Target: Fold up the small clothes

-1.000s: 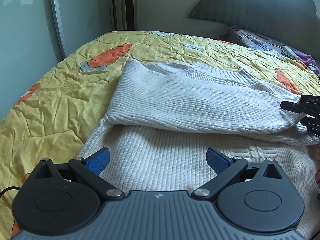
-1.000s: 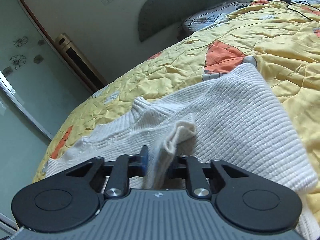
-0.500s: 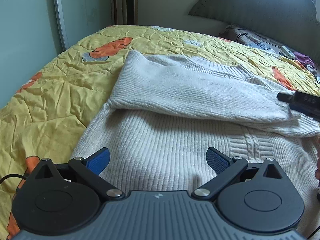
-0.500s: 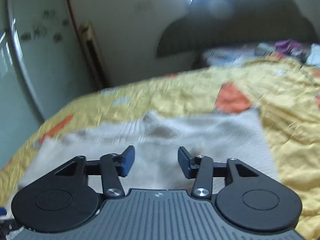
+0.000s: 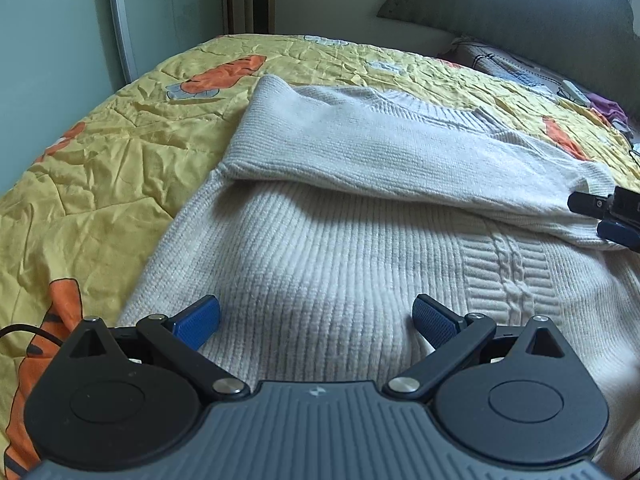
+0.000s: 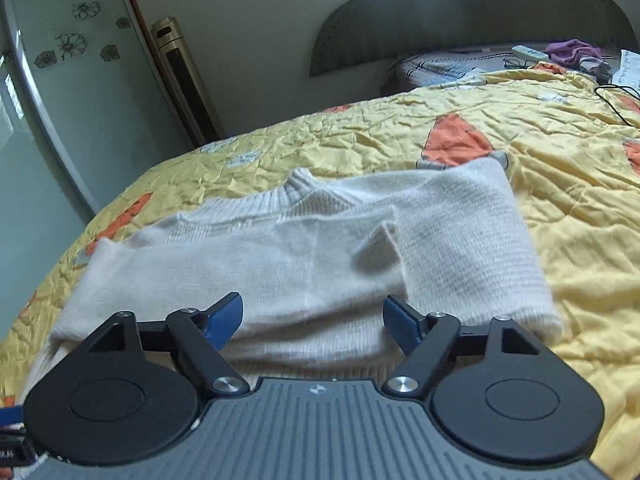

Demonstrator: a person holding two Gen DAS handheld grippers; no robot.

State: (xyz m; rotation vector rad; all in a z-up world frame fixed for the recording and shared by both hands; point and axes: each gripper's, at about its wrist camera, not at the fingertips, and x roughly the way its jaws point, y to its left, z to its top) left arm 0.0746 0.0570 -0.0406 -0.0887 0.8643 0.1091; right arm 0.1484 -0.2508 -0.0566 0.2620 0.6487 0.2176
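A cream knitted sweater [image 5: 340, 248] lies flat on the yellow quilt, with one sleeve [image 5: 400, 152] folded across its chest. In the right wrist view the sweater [image 6: 460, 232] shows both sleeves laid over the body, the folded sleeve's cuff [image 6: 380, 244] lying loose on top. My left gripper [image 5: 316, 320] is open and empty, low over the sweater's lower body. My right gripper [image 6: 313, 320] is open and empty, just above the sweater's edge. Its fingertips [image 5: 616, 232] show at the right edge of the left wrist view, beside the cuff.
The yellow quilt [image 5: 100, 168] with orange carrot prints covers the bed. A grey headboard [image 6: 460, 12], a pillow with a remote [image 6: 530, 54], purple cloth [image 6: 572, 50] and a black cable [image 6: 616, 92] lie at the far end. A glass wardrobe door [image 6: 48, 120] stands left.
My right gripper let go of the sleeve cuff, opened wide and drew back. The sleeve now lies flat across the sweater. My left gripper stayed open and shifted slightly.
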